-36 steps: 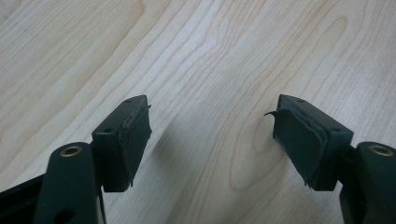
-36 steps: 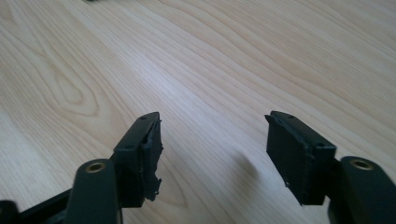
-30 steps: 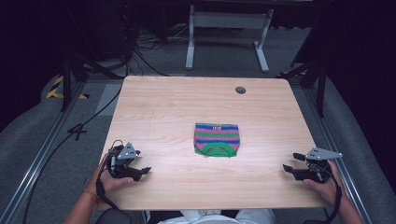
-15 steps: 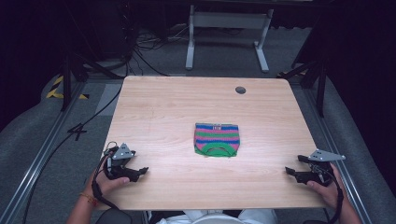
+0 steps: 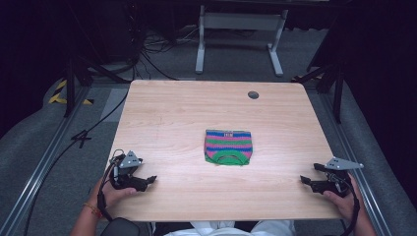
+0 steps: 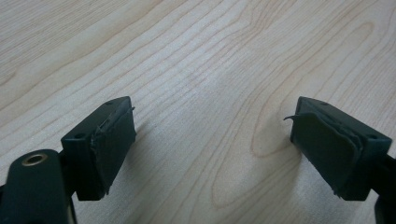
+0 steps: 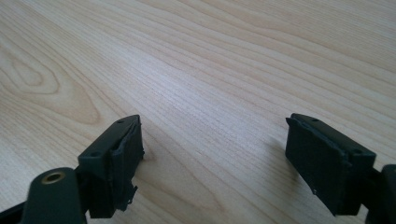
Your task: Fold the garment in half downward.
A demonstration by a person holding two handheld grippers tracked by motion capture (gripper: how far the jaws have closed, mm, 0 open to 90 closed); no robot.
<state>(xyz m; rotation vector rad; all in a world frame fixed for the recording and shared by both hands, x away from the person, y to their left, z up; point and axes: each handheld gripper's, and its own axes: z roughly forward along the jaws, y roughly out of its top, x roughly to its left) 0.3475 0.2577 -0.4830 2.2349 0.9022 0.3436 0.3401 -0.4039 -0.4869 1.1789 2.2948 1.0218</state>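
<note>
My left claw (image 5: 147, 181) sat at seven o'clock on the pale wood-grain bench (image 5: 172, 113), my right claw (image 5: 309, 179) at five; both had just been opening and stood wide, with bare wood between the jaws. In the gripper views the black rubber pads (image 6: 112, 140) looked frayed at their edges. From above, the folded knit cloth (image 5: 228, 146), striped pink, green and blue, lay flat near the centre. At one o'clock sat a small round hole (image 5: 253, 95).

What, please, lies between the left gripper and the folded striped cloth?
Only bare table, seen from the high view, separates the left gripper from the striped cloth.
</note>
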